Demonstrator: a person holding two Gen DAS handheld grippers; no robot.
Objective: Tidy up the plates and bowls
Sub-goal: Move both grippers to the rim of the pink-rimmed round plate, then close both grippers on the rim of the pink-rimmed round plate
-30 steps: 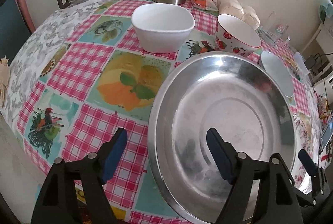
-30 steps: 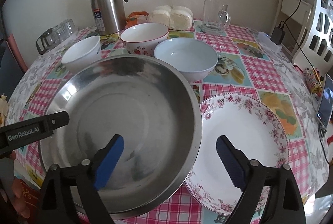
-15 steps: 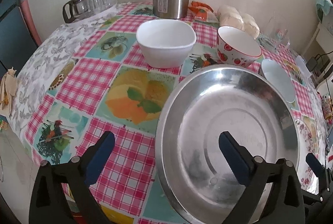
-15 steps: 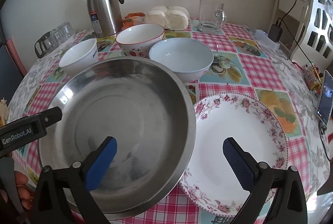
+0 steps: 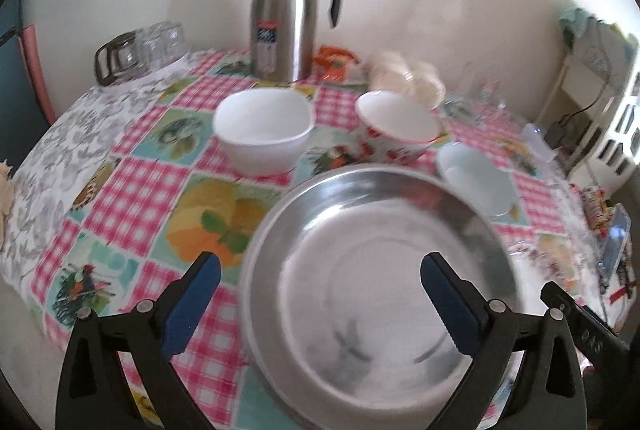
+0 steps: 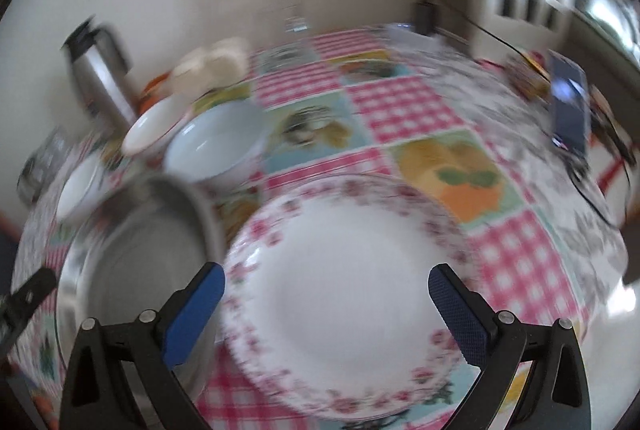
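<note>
Counter (image 5: 132,186), covered by a checked and fruit-printed cloth, carrying all the tableware. Steel basin (image 5: 376,270), the widest piece, at the near edge of the counter; its rim overlaps the left rim of the floral plate (image 6: 344,290), which lies beside it toward the near right corner. Pale blue bowl (image 6: 216,146) just behind the seam between basin and plate. Red-rimmed strawberry bowl (image 5: 400,128) and white square bowl (image 5: 262,130) side by side behind the basin, near mid-counter, apart from one another. Steel thermos jug (image 5: 284,18) upright at the far edge, glass cups (image 5: 140,50) to its left at the far left corner, pale buns (image 5: 408,80) to its right. Phone (image 6: 568,102) at the right edge. Left tongs (image 5: 320,306) spread wide above the basin's left rim, one finger on each side of it, pinching nothing. Right tongs (image 6: 326,310) spread wide over the floral plate, empty; this view is blurred.
</note>
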